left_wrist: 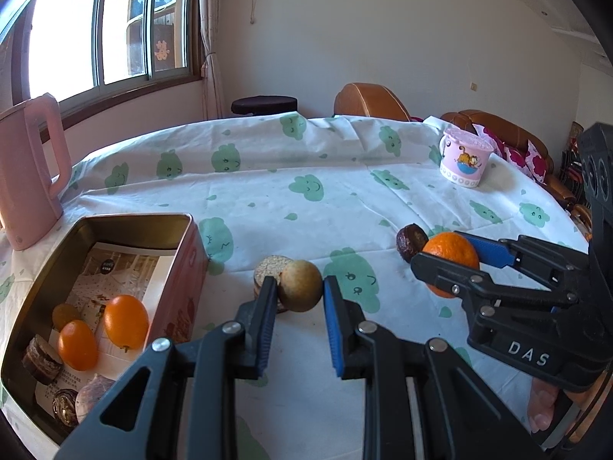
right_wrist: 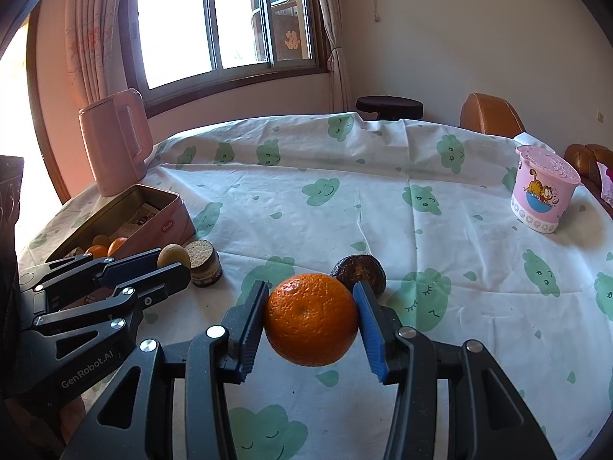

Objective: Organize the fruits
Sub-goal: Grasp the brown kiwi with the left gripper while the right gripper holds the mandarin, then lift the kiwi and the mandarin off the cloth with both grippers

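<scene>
Here, dimpled bright orange (right_wrist: 311, 320) clamped between right gripper (right_wrist: 311, 322) fingers (right_wrist: 368, 326)

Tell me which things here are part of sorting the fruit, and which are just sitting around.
Job: orange in right gripper; tan fruit between left gripper fingers; dark fruit; tin.
Lying about: pink kettle, cartoon cup, cork-lidded jar.

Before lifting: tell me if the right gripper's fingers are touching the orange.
Touching. The right wrist view shows both fingers of the right gripper pressed against the sides of the orange, no gap.
</scene>
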`<state>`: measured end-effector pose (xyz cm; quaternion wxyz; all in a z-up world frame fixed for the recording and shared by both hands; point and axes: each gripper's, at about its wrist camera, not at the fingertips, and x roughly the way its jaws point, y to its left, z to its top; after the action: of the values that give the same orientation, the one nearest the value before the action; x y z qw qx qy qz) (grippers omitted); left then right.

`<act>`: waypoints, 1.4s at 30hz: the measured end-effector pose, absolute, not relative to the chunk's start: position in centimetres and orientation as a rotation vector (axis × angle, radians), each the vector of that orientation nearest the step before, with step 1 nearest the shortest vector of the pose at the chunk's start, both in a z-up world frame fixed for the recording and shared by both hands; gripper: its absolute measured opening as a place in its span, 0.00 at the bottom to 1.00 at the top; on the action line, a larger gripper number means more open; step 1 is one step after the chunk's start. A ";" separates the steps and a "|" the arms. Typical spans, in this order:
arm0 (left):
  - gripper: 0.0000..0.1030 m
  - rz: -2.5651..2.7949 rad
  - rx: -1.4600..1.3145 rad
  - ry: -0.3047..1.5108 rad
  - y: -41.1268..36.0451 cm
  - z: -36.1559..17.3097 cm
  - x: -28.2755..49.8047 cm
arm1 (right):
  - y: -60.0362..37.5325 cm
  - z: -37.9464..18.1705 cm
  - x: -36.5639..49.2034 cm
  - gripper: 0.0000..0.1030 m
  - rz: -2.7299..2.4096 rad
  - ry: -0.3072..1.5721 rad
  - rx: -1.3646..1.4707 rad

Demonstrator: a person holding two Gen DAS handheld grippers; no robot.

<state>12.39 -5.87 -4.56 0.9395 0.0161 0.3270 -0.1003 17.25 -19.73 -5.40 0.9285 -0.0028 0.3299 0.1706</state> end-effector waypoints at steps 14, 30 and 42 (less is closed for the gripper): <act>0.25 -0.194 0.036 0.608 -5.8 -3.9 11.5 | -19.9 -4.8 16.4 0.47 0.344 0.622 -0.014; 0.25 -0.184 0.034 0.562 -5.5 -3.5 10.8 | -20.1 -4.2 15.5 0.47 0.337 0.558 -0.014; 0.25 -0.177 0.028 0.522 -5.3 -3.1 10.2 | -20.3 -3.8 14.7 0.47 0.329 0.511 -0.014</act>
<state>10.17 -5.31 -3.13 0.9621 0.0137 0.2579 -0.0873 14.70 -20.30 -3.76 0.9542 -0.0071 0.2515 0.1618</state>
